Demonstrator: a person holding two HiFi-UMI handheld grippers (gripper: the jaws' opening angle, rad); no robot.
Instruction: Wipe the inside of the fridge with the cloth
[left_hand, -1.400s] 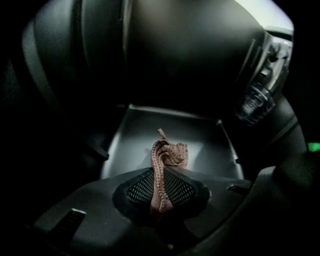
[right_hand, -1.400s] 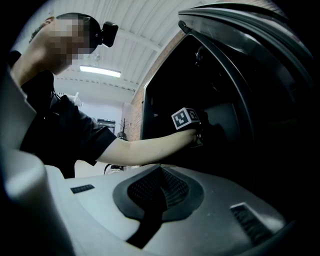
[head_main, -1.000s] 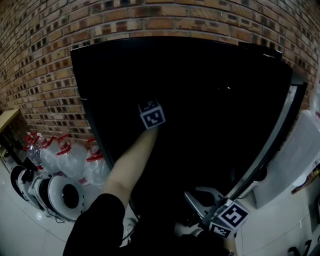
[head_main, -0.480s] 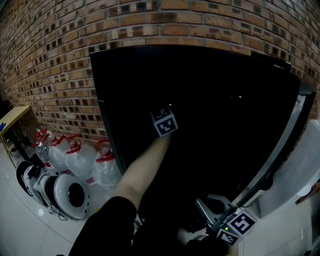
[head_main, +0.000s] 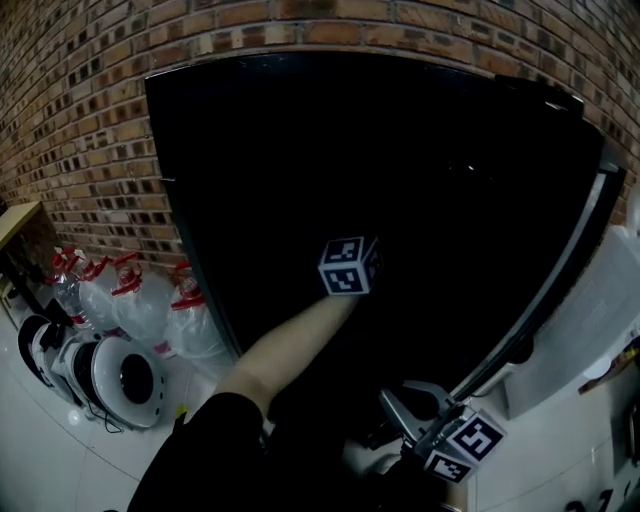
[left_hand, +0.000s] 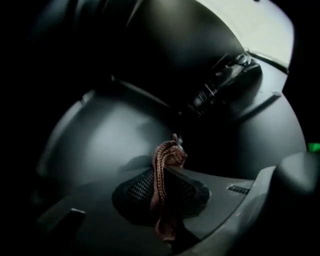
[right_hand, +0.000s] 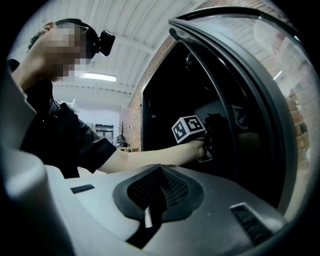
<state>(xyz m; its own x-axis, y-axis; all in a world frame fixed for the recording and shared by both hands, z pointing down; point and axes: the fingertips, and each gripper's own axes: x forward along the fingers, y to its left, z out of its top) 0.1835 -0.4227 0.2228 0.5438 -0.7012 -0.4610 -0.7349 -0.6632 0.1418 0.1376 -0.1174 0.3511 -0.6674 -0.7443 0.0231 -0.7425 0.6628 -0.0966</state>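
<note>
The left gripper (left_hand: 169, 167) reaches deep into the dark fridge (head_main: 420, 140). Its fingers are clenched on the cloth (left_hand: 160, 185), a thin twisted bunch running between them. The right gripper (right_hand: 149, 212), fingers pressed together on nothing, waits low by the open door (head_main: 565, 280), at about four o'clock in the head view. My worry is that so little cloth leads: bare fingers could scrape the liner, or a hard drag could tug the bunch free. Nothing seems to hold the door, so it might swing onto the arm.
</note>
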